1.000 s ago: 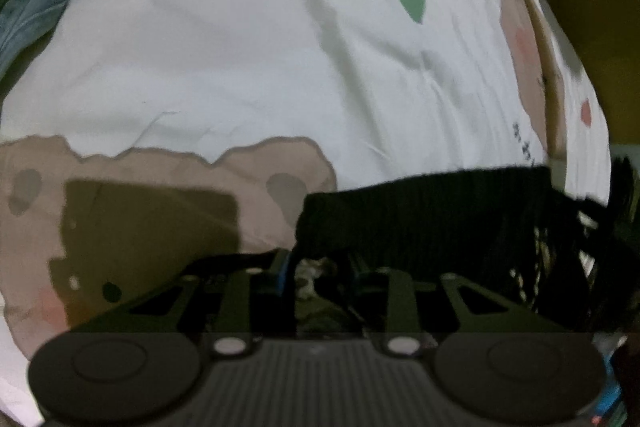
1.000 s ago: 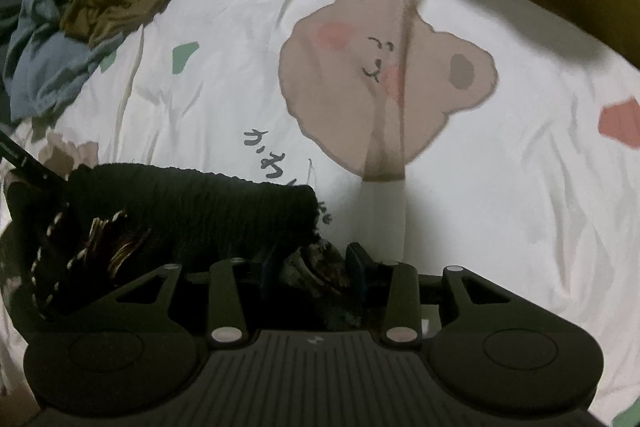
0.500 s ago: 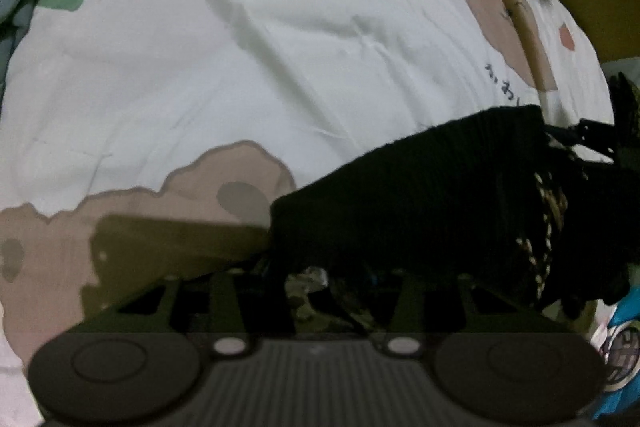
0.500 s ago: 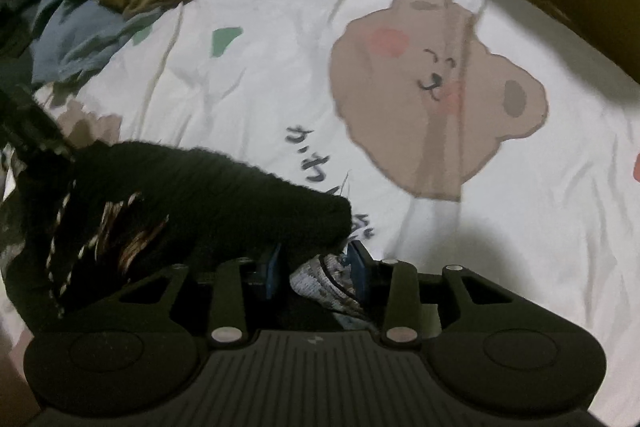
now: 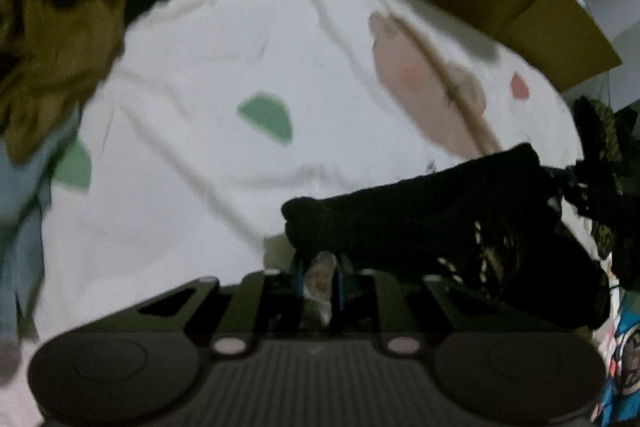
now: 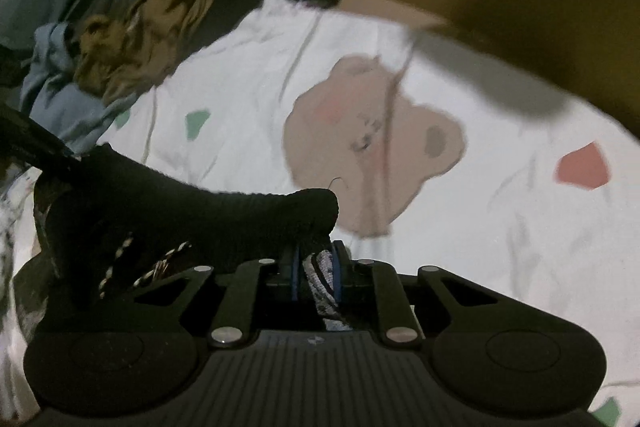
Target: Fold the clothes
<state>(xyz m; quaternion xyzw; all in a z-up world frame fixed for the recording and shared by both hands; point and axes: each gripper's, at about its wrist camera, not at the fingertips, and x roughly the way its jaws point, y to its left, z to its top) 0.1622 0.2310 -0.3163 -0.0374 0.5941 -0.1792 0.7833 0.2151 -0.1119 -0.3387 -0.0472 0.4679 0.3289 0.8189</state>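
Clearly both tools are clamped on cloth: the left gripper (image 5: 320, 279) pinches a pale patterned edge of the black knit garment (image 5: 432, 223) between its blue pads, and the right gripper (image 6: 316, 267) does the same at the garment's other end, jaws nearly closed on the fabric. The garment hangs as a dark band stretched between the two, its ribbed hem uppermost, above the white bear-print sheet (image 6: 440, 227). In the left wrist view it runs from the fingers toward 3 o'clock; in the right wrist view it runs toward 9 o'clock, where striped trim dangles.

My reading is that the garment is being carried or spread for a fold; whether a fold is already in it, the blur does not let me say. To do this well, keep both grips level and the span taut, so the cloth lands flat without a sag in the middle. Lower it onto the bare sheet toward 12 o'clock, well away from the mustard garment (image 6: 152, 39) and blue clothing (image 6: 60, 87) heaped at 10 o'clock, and keep the dangling trim from tucking under.
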